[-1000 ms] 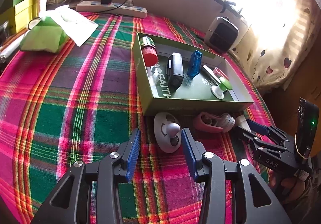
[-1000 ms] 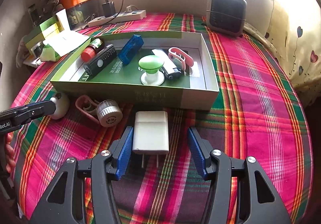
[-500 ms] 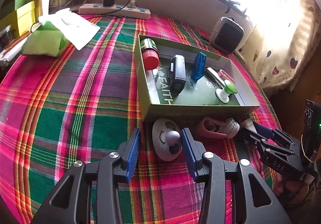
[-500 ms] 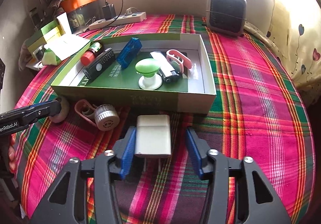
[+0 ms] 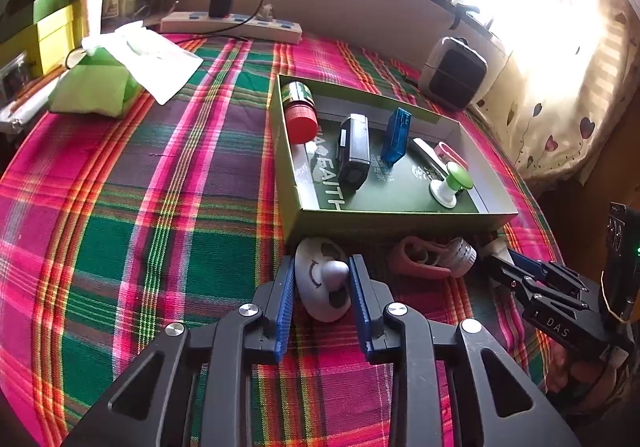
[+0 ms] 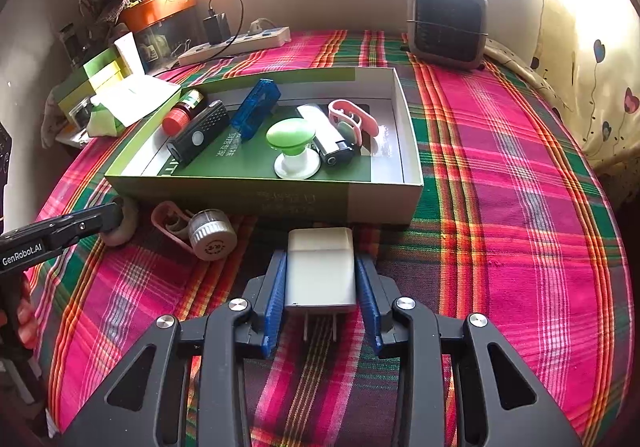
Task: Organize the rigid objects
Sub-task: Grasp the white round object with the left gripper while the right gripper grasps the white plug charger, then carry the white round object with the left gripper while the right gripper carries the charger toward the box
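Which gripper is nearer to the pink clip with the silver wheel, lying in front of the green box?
The left. The left gripper, shut on the white oval holder, sits just beside the pink clip; the right gripper, shut on the white charger, is slightly farther away.

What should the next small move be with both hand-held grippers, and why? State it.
Probably lift both straight up. The left hand-held gripper has just closed on the white oval gadget, the right hand-held gripper on the white charger; both lie outside the green box.
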